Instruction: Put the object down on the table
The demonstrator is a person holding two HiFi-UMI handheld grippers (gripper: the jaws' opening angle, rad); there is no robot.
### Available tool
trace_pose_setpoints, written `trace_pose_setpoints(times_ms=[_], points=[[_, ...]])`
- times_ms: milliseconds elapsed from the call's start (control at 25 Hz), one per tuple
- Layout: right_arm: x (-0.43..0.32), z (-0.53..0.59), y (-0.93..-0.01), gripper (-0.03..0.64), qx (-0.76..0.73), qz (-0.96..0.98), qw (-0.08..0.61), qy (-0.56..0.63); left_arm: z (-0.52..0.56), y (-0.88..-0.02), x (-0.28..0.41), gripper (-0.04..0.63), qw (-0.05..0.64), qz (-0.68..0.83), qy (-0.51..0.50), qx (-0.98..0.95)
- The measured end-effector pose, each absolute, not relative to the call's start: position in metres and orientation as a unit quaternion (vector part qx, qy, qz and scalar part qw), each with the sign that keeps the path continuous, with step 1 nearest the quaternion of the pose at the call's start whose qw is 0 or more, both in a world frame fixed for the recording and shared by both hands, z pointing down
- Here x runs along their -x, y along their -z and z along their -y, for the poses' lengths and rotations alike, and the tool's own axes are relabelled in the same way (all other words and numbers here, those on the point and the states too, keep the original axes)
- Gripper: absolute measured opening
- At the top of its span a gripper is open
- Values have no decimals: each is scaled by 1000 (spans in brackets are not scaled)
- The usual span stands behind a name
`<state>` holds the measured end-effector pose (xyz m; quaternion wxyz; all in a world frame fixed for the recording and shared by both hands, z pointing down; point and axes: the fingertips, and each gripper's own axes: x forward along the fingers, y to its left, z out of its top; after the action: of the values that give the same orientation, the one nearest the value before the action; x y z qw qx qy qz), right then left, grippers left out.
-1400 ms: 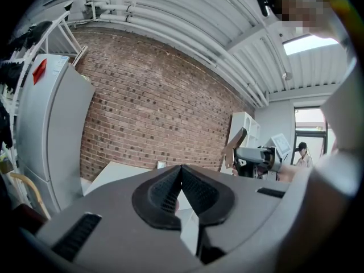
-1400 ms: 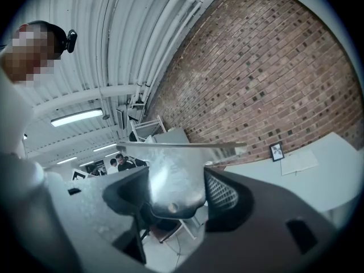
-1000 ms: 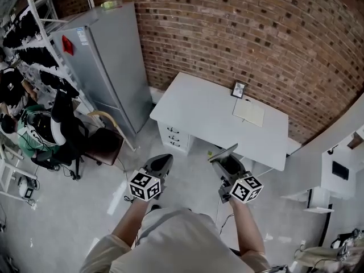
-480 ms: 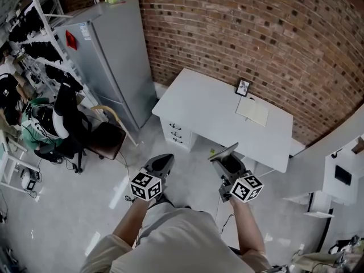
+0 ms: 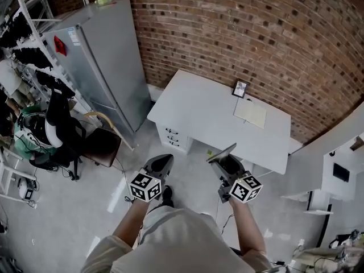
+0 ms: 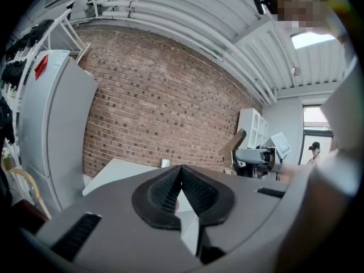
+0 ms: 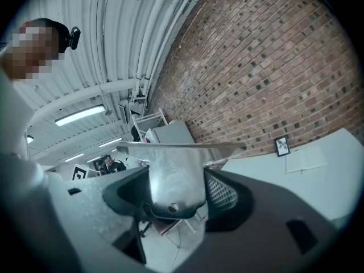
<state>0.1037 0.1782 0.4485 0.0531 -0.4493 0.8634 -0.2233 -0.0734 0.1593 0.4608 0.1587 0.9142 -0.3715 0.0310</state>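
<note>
A flat metal scraper blade [image 7: 176, 172] is clamped between the jaws of my right gripper [image 5: 226, 162]; its wide edge [image 5: 222, 152] sticks out to the left in the head view. The right gripper hangs in the air short of the white table [image 5: 205, 115], near its front edge. My left gripper [image 5: 159, 164] is shut with nothing in it, its black pads [image 6: 170, 192] pressed together, over the floor left of the table's drawers. In the left gripper view the right gripper [image 6: 250, 152] shows with the blade tilted up.
On the table lie a notebook [image 5: 249, 112] and a small picture frame [image 5: 240, 89] by the brick wall. A grey fridge [image 5: 99, 61] stands to the left, a chair [image 5: 96, 144] beside it, white shelving [image 5: 335, 175] at the right.
The view has swung a little with the person's head. Both grippers hold the same places and the blade stays clamped.
</note>
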Motion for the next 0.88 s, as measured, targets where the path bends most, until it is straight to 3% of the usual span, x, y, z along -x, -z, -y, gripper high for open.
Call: trace_pose_setpoints(times_ms=[880], points=[[-69, -39, -467, 288, 535, -807, 49, 246, 18, -477, 89, -6, 170, 255, -65, -950]])
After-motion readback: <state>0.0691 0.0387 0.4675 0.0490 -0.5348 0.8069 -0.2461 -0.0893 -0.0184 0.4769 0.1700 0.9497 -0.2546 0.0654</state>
